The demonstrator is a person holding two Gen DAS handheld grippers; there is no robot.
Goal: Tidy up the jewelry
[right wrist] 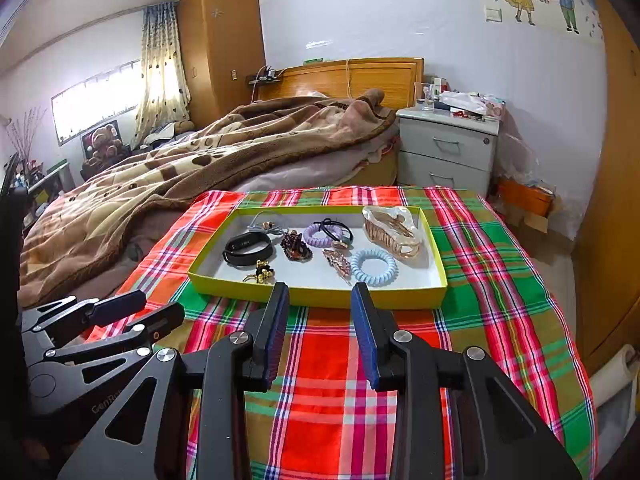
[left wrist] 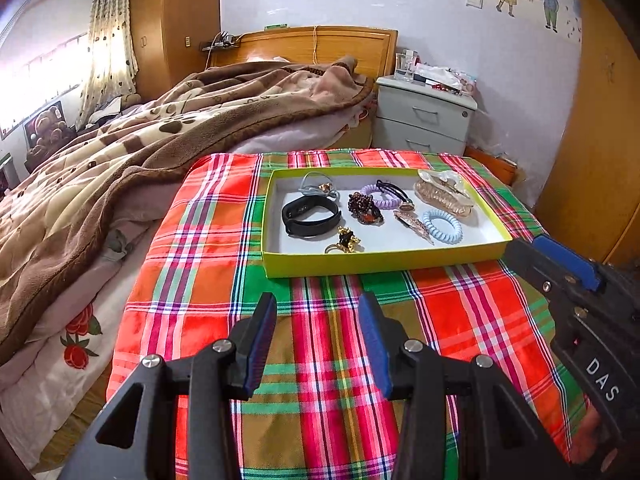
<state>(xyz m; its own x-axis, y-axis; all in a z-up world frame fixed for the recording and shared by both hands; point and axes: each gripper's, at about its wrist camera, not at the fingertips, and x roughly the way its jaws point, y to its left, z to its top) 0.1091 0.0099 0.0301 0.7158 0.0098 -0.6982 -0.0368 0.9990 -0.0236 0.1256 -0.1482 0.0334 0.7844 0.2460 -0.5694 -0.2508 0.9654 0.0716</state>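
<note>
A yellow-green tray [left wrist: 380, 266] [right wrist: 400, 300] with a white floor sits on a plaid cloth. In it lie a black wristband [left wrist: 310, 216] [right wrist: 248, 248], a brown beaded tie [left wrist: 364, 208], a purple coil tie [left wrist: 380, 196], a pale blue coil tie [left wrist: 442, 226] [right wrist: 374, 267], a clear claw clip [left wrist: 442, 192] [right wrist: 394, 232], a leaf-shaped clip [left wrist: 412, 224] and a gold-and-black ornament [left wrist: 346, 240]. My left gripper [left wrist: 318, 308] [right wrist: 160, 308] hovers open over the cloth in front of the tray, empty. To its right, my right gripper [right wrist: 320, 292] [left wrist: 524, 246] is open and empty at the tray's near wall.
The plaid cloth [left wrist: 208, 264] covers a table beside a bed with a brown blanket [left wrist: 120, 152] on the left. A grey nightstand [left wrist: 424, 120] stands behind the table, and wooden wardrobe doors [right wrist: 616, 200] rise on the right.
</note>
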